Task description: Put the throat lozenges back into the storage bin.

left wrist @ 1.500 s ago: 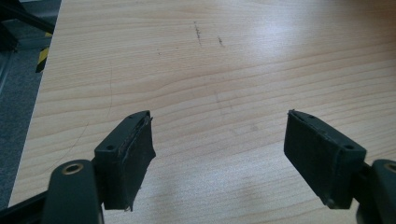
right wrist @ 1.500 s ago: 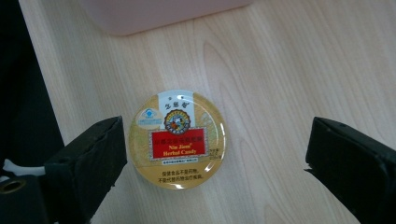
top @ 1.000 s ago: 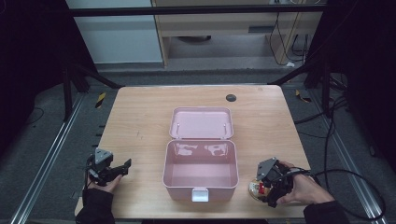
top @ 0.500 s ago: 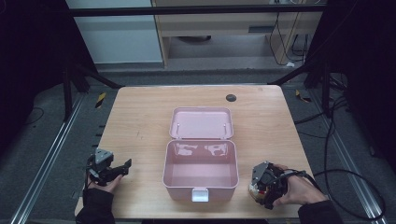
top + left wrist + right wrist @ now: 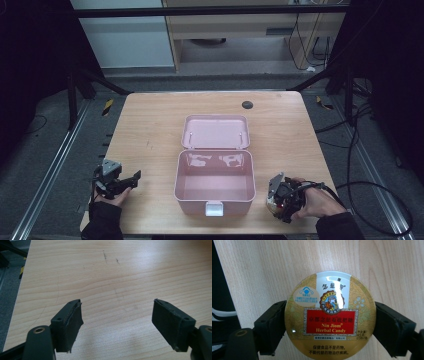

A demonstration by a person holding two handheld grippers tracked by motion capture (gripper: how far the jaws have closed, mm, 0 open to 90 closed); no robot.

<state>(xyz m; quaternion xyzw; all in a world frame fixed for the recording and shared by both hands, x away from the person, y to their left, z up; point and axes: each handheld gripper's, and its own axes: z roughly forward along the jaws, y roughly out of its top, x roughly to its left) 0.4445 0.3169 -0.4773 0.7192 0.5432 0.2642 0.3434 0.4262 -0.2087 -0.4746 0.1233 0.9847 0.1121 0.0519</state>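
Right gripper view | right tool (image 5: 329,325) jaws just closed onto candy tin (image 5: 330,315) | left tool (image 5: 117,325) unmoved, wide

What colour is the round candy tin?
Gold, with a red label and white top band; the candy tin shows best in the right gripper view.

One pink box (image 5: 214,185), lid open, and one round candy tin (image 5: 330,315) are counted on one wooden table (image 5: 150,130). Two grippers are counted, left (image 5: 131,178) and right (image 5: 278,200).
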